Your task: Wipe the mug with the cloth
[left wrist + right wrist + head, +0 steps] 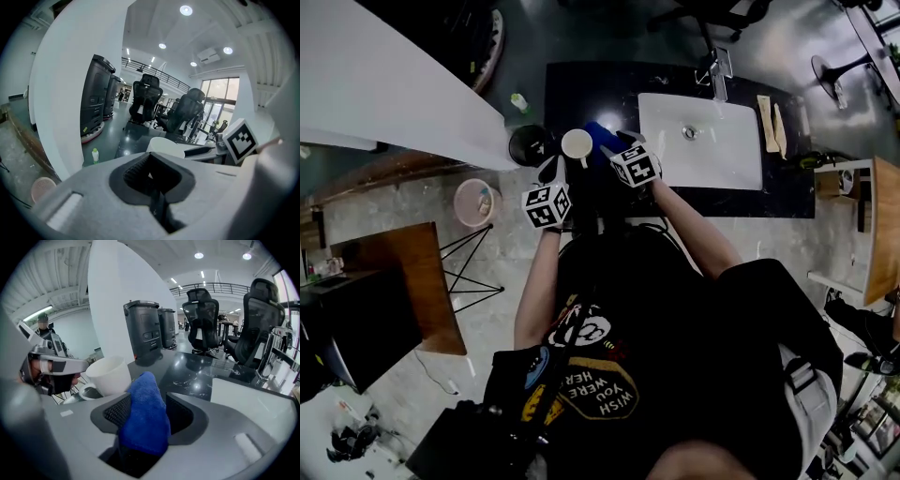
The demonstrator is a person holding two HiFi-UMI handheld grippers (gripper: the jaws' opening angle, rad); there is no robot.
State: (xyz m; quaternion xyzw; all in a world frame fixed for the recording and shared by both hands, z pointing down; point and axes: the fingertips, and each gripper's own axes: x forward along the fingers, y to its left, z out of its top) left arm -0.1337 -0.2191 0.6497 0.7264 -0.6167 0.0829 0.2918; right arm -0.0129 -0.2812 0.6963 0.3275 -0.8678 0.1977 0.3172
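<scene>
Reads "WISH YOU WERE HERE" on the shirt point(600, 384), in head view only. Clenches the left gripper point(152, 185) on the mug point(577, 143) over the counter's point(581, 89) left end, mouth up, long axis near vertical. Leaves the blue cloth point(144, 404) slack between the right gripper's point(140, 427) spread jaws, beside the mug; visible in right gripper view, not the left.

black T-shirt point(675, 328), chest print point(602, 389) reads "WISH YOU WERE HERE", letters upside down in the head view, other small print there too blurred to read
</scene>
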